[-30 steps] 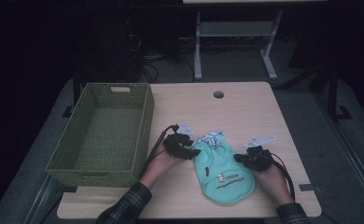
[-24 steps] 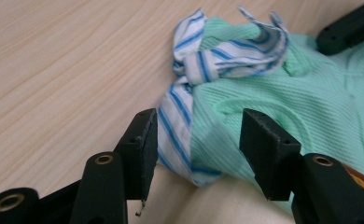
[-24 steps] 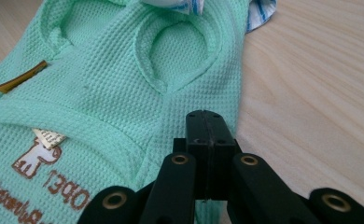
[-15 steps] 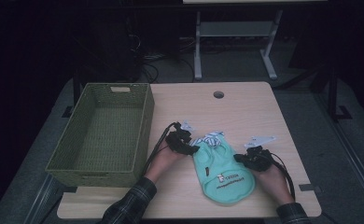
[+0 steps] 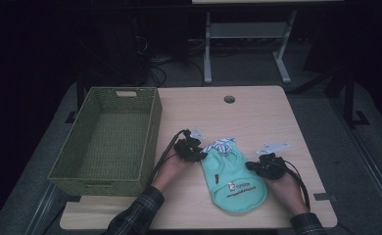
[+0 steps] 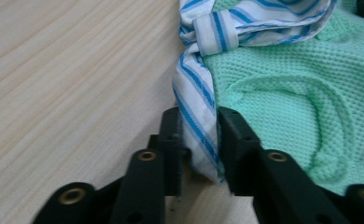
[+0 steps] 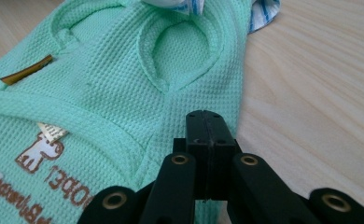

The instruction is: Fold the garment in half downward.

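Note:
A mint-green waffle-knit garment (image 5: 234, 185) with a brown print lies flat on the table, its blue-and-white striped trim (image 5: 221, 145) at the far end. My left gripper (image 5: 202, 155) is at the garment's upper left. Its jaws have just been closing, and in the left gripper view they (image 6: 199, 127) pinch a hanging fold of the striped cloth (image 6: 195, 88) beside the green knit (image 6: 287, 84). My right gripper (image 5: 251, 166) rests at the garment's right edge. Its jaws (image 7: 207, 122) are pressed together over the green fabric (image 7: 115, 88); no cloth shows between them.
A green woven basket (image 5: 155, 122) stands empty at the table's left, close to my left forearm. The light wooden table (image 5: 257, 117) has a round cable hole (image 5: 229, 99) near its far edge. A metal stand (image 5: 248, 34) stands on the dark floor beyond.
The left hand has shifted slightly at the garment's striped corner. The right hand and the garment have stayed where they were.

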A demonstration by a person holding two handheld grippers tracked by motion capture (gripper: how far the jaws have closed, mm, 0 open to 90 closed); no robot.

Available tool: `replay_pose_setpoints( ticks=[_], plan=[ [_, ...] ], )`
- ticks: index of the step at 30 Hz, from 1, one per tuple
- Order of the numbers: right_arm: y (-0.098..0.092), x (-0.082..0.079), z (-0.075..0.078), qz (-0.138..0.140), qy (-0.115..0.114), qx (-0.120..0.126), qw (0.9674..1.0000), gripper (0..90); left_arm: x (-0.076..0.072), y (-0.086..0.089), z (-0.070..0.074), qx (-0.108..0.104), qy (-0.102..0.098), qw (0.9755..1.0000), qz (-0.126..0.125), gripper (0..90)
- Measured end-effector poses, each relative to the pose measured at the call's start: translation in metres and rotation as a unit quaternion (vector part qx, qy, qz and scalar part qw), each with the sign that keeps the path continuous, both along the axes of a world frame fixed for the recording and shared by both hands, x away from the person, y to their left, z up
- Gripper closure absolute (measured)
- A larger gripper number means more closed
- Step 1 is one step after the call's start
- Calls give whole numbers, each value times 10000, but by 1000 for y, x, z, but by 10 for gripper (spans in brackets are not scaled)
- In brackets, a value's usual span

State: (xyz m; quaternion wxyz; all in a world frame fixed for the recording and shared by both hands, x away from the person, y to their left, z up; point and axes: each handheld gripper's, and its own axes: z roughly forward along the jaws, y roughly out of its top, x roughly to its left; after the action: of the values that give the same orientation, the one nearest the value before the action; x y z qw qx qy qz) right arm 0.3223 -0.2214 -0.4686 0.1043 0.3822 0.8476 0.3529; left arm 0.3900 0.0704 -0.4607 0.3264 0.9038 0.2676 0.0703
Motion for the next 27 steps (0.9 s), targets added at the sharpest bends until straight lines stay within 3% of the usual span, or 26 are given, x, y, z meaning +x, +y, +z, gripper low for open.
replay_pose_setpoints(
  ticks=[4, 7, 10, 19, 23, 25, 27],
  plan=[
    [-1, -3, 4, 17, -37, 36, 10000, 899, 0, 0, 0, -14, 23, 10000, -14, 783],
    [-2, -7, 13, 70, -164, 297, 9994, 900, 0, 0, 0, -35, 18, 10000, -14, 785],
    [7, -11, 15, 219, -177, 369, 9989, 899, -1, 0, 0, -23, 20, 10000, -4, 785],
    [40, -13, 10, 532, -36, 385, 9978, 900, -2, -1, -1, -89, -15, 9999, 51, 798],
    [48, -9, 4, 577, 70, 295, 9979, 900, -3, -1, -1, -98, -15, 9999, 78, 803],
    [49, -7, -1, 604, 89, 134, 9980, 900, -3, -1, -1, -117, -8, 9999, 101, 805],
    [50, -7, -1, 584, 115, 184, 9981, 900, -2, 0, 0, -152, 2, 9998, 128, 807]
  ],
)
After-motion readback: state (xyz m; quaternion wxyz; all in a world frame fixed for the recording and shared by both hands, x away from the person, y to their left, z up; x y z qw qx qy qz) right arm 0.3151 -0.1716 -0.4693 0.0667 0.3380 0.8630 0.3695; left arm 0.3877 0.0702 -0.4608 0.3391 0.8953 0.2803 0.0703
